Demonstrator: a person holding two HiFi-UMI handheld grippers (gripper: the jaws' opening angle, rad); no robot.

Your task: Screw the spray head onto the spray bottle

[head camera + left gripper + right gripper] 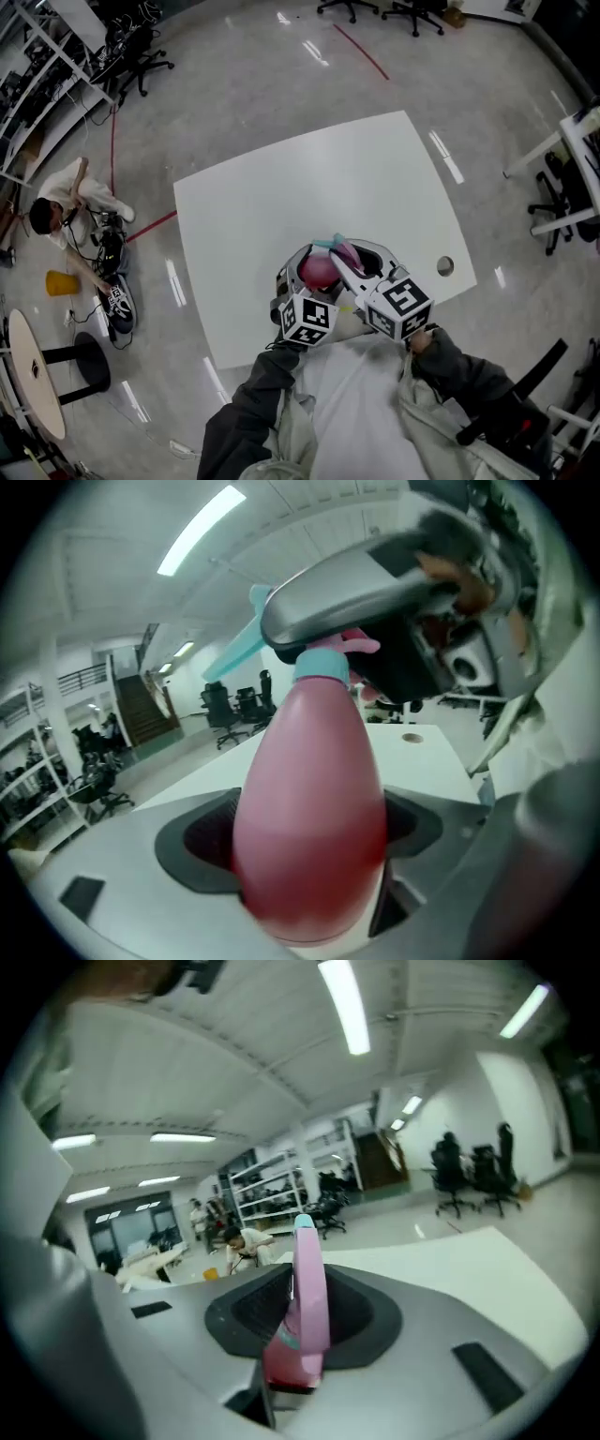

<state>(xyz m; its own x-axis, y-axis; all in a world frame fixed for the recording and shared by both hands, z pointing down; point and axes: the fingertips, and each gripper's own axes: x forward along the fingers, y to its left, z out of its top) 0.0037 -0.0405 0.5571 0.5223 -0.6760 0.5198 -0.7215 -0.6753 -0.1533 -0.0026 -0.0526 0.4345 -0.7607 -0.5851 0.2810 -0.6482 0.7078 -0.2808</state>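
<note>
Nearest, the left gripper is clamped round the wide belly of the pink bottle, above the near edge of the table. Just beyond, the right gripper is closed on the head, which sits at the bottle's neck. The bottle looks light, smooth and tapered, so probably slippery: the belly is the safest hold. The head seems stiff; gripping near its collar should turn it best. Far left, a person crouches.
</note>
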